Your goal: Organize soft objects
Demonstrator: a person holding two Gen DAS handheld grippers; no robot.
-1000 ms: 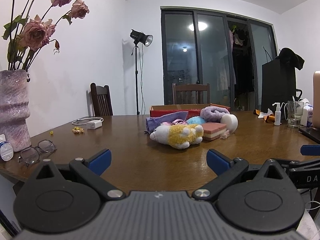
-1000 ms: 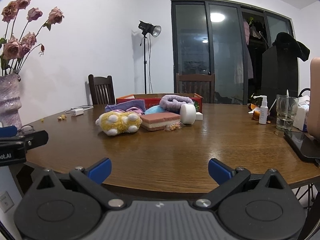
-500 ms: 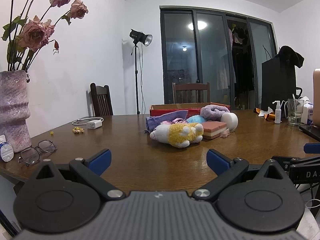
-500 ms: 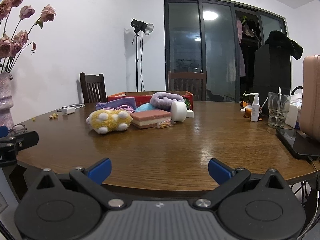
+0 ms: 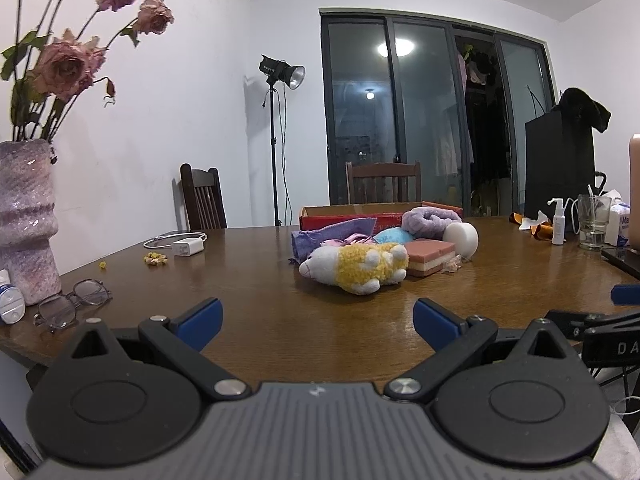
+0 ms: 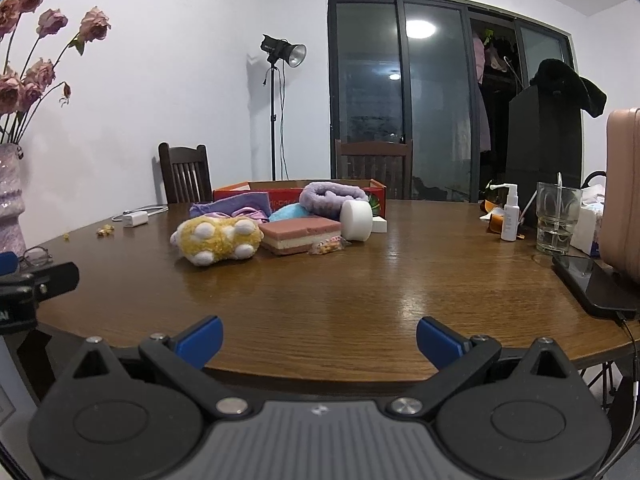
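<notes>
Left tool (image 5: 316, 318) at near edge of wooden surface (image 5: 280, 304), blue-tipped fingers spread wide, nothing between them. Right tool (image 6: 319, 338) likewise at near edge, fingers spread wide, empty.

Soft things heaped mid-surface, well apart from both tools:
- yellow-and-white plush toy (image 5: 356, 266) lying on its side, nearest the tools
- pink layered sponge block (image 5: 430, 254) just beside plush
- white round sponge (image 5: 461, 238) on edge, touching block's far corner
- purple rolled towel (image 5: 430, 220) behind
- blue fluffy item (image 5: 394, 236), partly hidden
- lavender cloth (image 5: 332, 234), pink fabric at its edge

Red cardboard box (image 5: 340, 216) open behind heap; cannot tell what it holds.

Left of surface: vase of dried roses (image 5: 26, 216), eyeglasses (image 5: 72, 304), white charger with cable (image 5: 186, 246). Right: spray bottle (image 6: 510, 218), glass (image 6: 558, 216), dark phone (image 6: 596, 286)
</notes>
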